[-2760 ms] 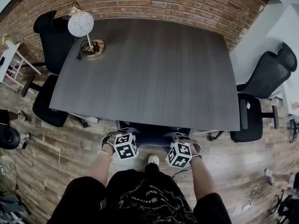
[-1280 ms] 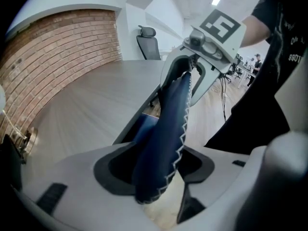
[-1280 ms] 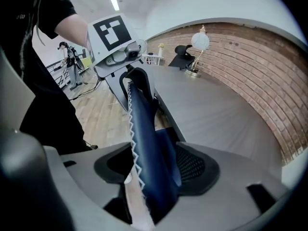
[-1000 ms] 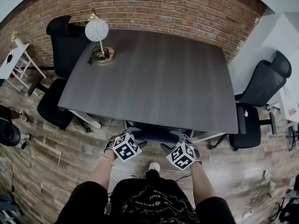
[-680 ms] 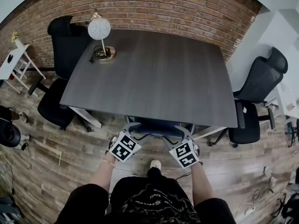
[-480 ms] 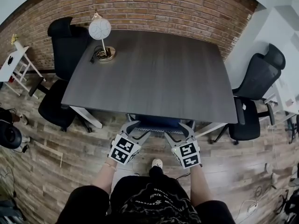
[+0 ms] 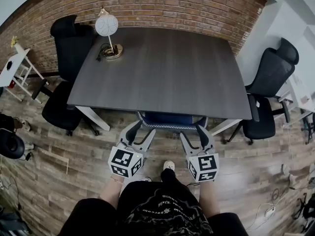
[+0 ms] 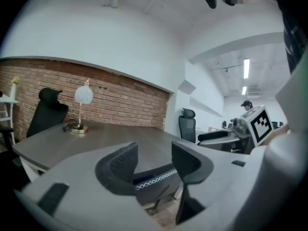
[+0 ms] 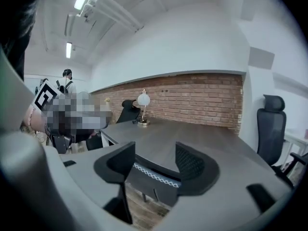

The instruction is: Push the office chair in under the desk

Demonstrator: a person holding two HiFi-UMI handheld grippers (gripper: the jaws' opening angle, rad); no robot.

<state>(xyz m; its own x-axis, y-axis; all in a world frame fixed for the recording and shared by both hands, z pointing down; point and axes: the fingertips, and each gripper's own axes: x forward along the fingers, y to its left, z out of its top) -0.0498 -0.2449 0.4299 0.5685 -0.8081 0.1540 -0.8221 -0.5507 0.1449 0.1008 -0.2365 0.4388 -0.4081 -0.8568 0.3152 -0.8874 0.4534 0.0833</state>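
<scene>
We saw the office chair (image 7: 171, 120) tucked under the near edge of the desk (image 7: 162, 68), with only the top rim of its back showing. Our left gripper (image 7: 141, 131) and right gripper (image 7: 193, 133) hung just short of that rim, both released and empty. The left jaws had just been closing slightly. A lamp (image 7: 109, 31) stood at the desk's far left corner.

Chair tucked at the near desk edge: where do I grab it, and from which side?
Best bet: take the chair by its backrest's top rim, coming from the near side with the jaws over the rim. Only that strip shows past the desk edge; the rest is hidden under the top. The rim looks thin and runs level along the edge.
</scene>
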